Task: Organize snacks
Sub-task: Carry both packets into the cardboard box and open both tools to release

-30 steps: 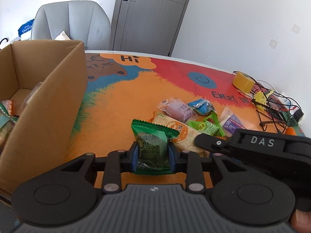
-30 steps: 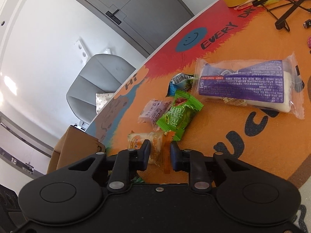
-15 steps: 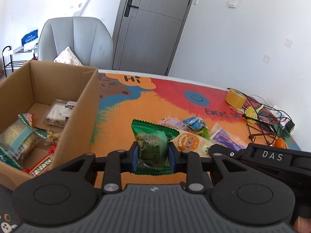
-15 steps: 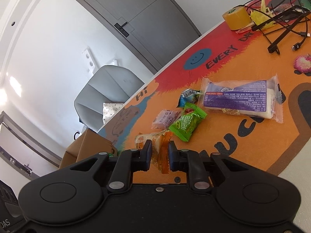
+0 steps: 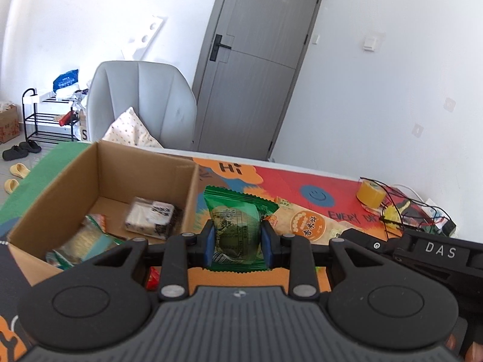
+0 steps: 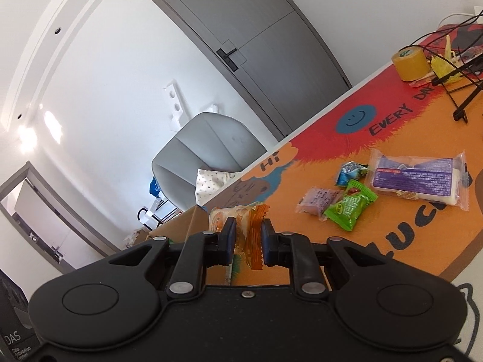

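My left gripper [image 5: 237,246] is shut on a dark green snack packet [image 5: 237,226], held above the table beside the right wall of an open cardboard box [image 5: 99,175]. The box holds several snacks, among them a white and black packet [image 5: 149,217]. My right gripper [image 6: 247,242] is shut on the orange end of a pale orange snack packet [image 6: 241,220], lifted off the table; the same packet [image 5: 305,224] shows in the left wrist view. Loose on the mat lie a light green packet [image 6: 350,208], a pink packet [image 6: 318,200], a blue packet [image 6: 350,172] and a long purple packet [image 6: 418,181].
The table carries a colourful orange and red mat [image 6: 401,129]. A roll of yellow tape [image 6: 410,65] and tangled black cables [image 6: 462,81] sit at the far right. A grey chair [image 5: 142,102] stands behind the box, with a grey door [image 5: 253,63] beyond.
Both grippers have risen with their packets. The left wrist view now looks down into the box from higher up, and the orange packet has come off the table.
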### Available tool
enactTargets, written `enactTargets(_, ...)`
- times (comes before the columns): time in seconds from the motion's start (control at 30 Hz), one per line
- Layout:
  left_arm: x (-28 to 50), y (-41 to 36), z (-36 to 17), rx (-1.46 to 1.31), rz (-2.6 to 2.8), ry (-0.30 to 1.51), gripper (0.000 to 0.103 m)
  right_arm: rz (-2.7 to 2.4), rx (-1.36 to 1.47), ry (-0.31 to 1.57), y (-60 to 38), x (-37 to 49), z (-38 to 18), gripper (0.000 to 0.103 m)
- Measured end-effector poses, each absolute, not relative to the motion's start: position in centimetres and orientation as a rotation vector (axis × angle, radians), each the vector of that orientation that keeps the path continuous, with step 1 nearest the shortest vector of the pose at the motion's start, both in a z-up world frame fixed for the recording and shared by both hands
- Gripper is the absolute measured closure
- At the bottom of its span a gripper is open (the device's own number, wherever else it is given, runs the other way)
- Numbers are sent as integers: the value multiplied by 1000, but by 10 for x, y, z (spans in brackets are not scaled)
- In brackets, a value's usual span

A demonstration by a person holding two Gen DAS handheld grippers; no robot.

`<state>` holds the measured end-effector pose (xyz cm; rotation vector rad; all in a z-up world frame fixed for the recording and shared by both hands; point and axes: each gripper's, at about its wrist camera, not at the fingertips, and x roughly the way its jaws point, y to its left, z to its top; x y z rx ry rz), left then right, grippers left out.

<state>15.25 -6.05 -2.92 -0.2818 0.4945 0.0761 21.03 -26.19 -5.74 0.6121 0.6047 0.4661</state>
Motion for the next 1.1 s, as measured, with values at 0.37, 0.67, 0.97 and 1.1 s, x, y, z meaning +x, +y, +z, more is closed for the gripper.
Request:
enactTargets(0.37, 136, -17, -15, -316, 140, 445, 73, 549, 574, 586, -219, 204, -40, 84)
enactTargets(0.67, 136, 17, -17, -354, 187, 442, 73, 594, 534, 595, -184, 206, -31, 84)
enactTargets(0.97, 145, 45, -25, -401, 203, 481, 51, 613, 503, 619, -155, 214, -31, 84)
enactTargets(1.1, 139, 63, -25, -414, 235, 460, 45, 613, 492, 635, -143, 220, -34, 84)
